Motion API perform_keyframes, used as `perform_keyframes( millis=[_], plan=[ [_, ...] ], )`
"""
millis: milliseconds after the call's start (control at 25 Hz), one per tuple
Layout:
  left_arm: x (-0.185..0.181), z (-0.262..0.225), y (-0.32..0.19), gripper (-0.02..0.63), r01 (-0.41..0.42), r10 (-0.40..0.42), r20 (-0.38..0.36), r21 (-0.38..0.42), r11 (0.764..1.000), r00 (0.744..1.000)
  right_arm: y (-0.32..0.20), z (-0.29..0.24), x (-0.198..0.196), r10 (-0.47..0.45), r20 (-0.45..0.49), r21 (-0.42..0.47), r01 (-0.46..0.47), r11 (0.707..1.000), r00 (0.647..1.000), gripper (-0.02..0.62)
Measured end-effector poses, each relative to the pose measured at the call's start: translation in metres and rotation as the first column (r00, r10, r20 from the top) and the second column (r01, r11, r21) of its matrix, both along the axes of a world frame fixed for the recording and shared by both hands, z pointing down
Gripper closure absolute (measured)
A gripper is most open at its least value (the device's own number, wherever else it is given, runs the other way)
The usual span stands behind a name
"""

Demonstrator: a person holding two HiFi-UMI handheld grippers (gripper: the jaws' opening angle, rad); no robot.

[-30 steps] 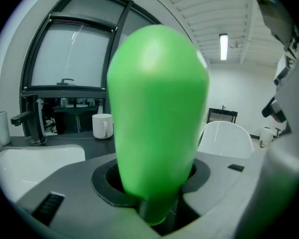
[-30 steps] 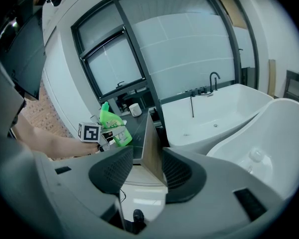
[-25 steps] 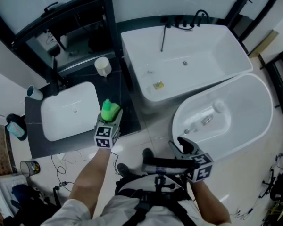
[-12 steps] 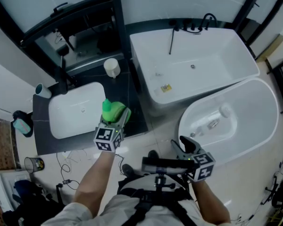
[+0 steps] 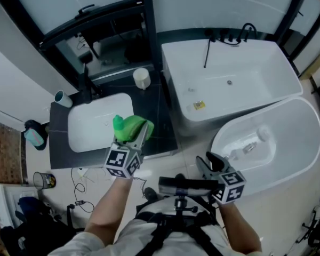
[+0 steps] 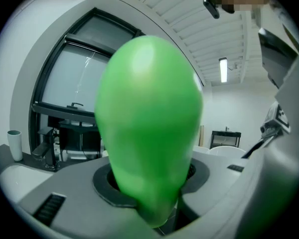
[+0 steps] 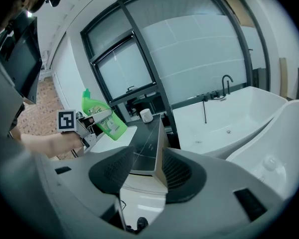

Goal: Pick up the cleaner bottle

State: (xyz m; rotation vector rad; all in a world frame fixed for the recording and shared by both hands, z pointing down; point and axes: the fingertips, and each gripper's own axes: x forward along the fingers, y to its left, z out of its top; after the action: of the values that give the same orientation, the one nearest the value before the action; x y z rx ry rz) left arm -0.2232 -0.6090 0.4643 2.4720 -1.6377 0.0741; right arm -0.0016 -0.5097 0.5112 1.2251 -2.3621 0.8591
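Cleaner bottle (image 5: 130, 126) in left claw (image 5: 141, 134), near-upright, cap uppermost

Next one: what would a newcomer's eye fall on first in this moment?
The bright green cleaner bottle, clamped in the left gripper and held in the air near the white sink; it fills the left gripper view. Next, the white rectangular tub and oval tub at the right, with the right gripper open and empty near the latter.

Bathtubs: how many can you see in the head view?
2: a rectangular bathtub right of the dark counter, and an oval bathtub just in front of it. None seems hidden.
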Motion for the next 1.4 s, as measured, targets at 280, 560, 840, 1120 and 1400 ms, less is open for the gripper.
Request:
perform_keyframes(
  millis=[280,560,840,1120,1400],
  plan=[
    [-0.018,-0.028,0.026,0.434,0.027,-0.027,-0.007,0.046,0.999,1.0,0.001,-0.011,-0.021,-0.049,0.022,0.032,0.049,0.998,0.999,0.411],
    [-0.031,-0.042,0.056,0.436,0.053,-0.051,-0.027,0.065,0.996,0.998,0.004,-0.025,-0.036,-0.095,0.039,0.065,0.092,0.994,0.995,0.411],
    [-0.052,-0.048,0.082,0.437,0.115,-0.113,-0.035,0.064,0.991,0.993,0.004,-0.032,-0.058,-0.16,0.048,0.083,0.156,0.984,0.986,0.411],
    [-0.073,-0.051,0.103,0.439,0.172,-0.169,-0.042,0.064,0.983,0.985,0.006,-0.035,-0.082,-0.223,0.054,0.096,0.218,0.971,0.973,0.411],
    [-0.09,-0.054,0.119,0.439,0.213,-0.21,-0.045,0.068,0.975,0.977,0.011,-0.038,-0.098,-0.263,0.054,0.099,0.257,0.961,0.963,0.411]
  ],
)
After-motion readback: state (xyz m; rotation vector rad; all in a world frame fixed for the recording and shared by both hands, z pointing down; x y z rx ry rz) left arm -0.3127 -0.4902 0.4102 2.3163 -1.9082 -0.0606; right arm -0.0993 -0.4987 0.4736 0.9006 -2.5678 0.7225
